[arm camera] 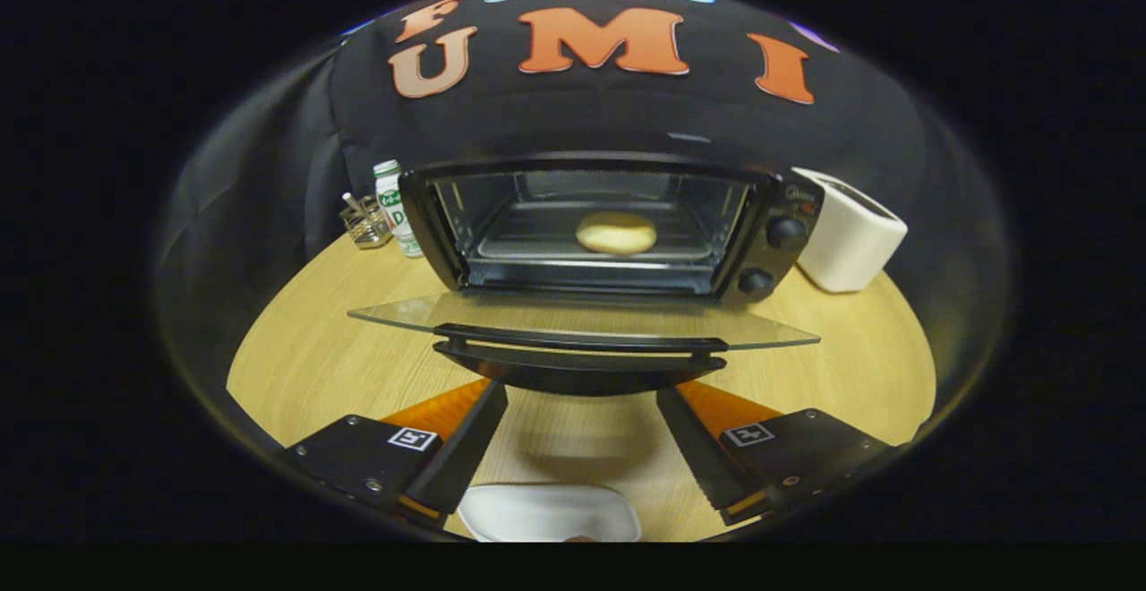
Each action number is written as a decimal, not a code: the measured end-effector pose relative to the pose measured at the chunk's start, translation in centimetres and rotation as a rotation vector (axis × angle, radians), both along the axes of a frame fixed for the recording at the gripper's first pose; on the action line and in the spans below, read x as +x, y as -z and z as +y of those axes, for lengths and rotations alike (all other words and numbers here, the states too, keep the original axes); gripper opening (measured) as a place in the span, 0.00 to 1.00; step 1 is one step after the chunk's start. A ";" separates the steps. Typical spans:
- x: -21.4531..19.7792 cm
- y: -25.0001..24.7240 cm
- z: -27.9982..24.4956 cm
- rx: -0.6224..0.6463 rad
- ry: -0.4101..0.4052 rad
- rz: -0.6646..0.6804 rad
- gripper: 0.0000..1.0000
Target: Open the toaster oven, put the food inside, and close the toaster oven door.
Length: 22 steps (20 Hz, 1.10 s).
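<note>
The round light-wood table (313, 349) carries everything, w/ the black toaster oven (609, 224) sitting toward its far side; I'll place the rest relative to that oven. Oven is open: its clear glass door (582, 318) is dropped flat toward me, lying approx. level out from the oven's front bottom edge, and the door's black bar handle (580, 354) runs along the edge nearest me. Inside the oven, on the metal tray (528, 237) in the middle of the cavity, sits the food, a pale round bun (616, 233), a bit right of centre. Two black knobs (784, 231) stack on the oven's right front panel.

Right of the oven, just beside it, stands a white boxy appliance (849, 233) w/ rounded corners; can't tell what kind. Left of the oven, near its rear corner, a small white bottle w/ green cap and label (394, 206) stands upright, and just left of that a small clear glass holder (365, 224) w/ something thin sticking out.

My gripper (582, 412) is in front of the oven, fingers spread wide apart, holding nothing. The tips sit just under and short of the door handle, one each side of its middle; can't tell if either touches it. Between the fingers, close to me, a white rounded dish (548, 512) lies on the table, well away from the oven.
</note>
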State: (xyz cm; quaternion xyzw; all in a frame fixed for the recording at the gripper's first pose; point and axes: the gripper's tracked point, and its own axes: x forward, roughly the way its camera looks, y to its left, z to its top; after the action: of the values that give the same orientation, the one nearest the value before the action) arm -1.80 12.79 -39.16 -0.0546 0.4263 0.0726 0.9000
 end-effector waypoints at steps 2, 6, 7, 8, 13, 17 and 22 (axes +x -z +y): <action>2.3 -1.2 0.3 -0.017 -0.025 -0.040 1.00; 6.0 -2.3 0.8 -0.010 -0.019 -0.075 1.00; 6.7 -2.8 0.8 -0.009 -0.018 -0.083 1.00; 7.5 -3.0 0.8 -0.008 -0.018 -0.092 1.00; 10.0 -4.4 1.0 -0.001 -0.013 -0.124 1.00; 8.8 -6.2 0.6 0.014 -0.009 -0.150 1.00; 7.7 -13.5 -1.7 0.000 -0.027 -0.307 1.00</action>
State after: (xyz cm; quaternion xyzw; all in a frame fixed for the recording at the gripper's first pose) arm 5.88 11.06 -25.65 -0.0711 0.2830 0.0756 0.9535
